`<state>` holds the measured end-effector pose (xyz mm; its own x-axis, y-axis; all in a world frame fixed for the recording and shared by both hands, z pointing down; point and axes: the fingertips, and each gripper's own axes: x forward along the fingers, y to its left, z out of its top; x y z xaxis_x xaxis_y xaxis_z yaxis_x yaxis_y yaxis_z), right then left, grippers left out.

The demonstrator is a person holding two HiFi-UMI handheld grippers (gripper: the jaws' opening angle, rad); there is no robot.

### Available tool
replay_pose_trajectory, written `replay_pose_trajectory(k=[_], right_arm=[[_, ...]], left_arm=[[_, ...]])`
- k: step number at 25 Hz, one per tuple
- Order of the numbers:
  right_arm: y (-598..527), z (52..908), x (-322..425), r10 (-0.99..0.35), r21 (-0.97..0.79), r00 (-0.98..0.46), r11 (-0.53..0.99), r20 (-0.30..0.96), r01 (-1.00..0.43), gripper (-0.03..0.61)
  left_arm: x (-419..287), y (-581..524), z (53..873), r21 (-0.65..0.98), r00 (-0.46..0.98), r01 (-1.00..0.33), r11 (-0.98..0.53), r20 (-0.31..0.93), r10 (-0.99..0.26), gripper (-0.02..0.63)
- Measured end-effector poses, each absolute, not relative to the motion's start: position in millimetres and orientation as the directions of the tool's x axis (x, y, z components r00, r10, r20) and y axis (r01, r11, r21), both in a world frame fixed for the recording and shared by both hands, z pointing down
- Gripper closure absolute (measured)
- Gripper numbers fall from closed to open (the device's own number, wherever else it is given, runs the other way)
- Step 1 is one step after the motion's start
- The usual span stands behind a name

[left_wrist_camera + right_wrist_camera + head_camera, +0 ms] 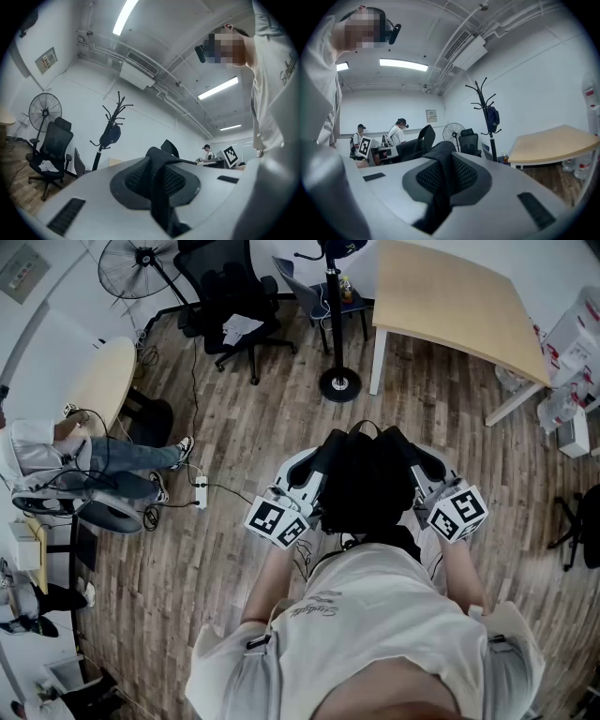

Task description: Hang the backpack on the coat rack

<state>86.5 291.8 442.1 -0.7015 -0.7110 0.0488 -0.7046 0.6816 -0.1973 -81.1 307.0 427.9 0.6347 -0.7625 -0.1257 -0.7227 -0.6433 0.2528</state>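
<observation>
Bulky all-black backpack with 2 dark straps

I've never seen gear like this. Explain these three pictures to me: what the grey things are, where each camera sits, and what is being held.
There is no robot here. A person holds a two-jaw clamp in each hand. The head view looks steeply down from the person's head at a black backpack, carried between the two clamps above a wooden floor. The other two pictures come from cameras riding on the left gripper and the right gripper, looking along their grey jaws. Each pair of jaws is closed on a black strap of the backpack. Ahead stands the coat rack, with a dark bag already hanging on it, near a wooden table.
</observation>
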Motion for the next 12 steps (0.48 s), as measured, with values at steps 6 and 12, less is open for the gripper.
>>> replay_pose_trajectory(k=[6,12], right_arm=[[277.1,452.1,86.0,-0.716,-0.213,-0.696,0.673,0.051,-0.708,0.552],[241.7,468.6,92.0,-0.714,-0.238,-0.695,0.662,0.085,-0.71,0.552]], left_arm=[[-82.4,291.2,431.4,0.248,0.645,-0.718,-0.65,-0.115,-0.756,0.572],[-77.4,255.5,440.9,0.261,0.642,-0.725,-0.638,-0.081,-0.763,0.572]])
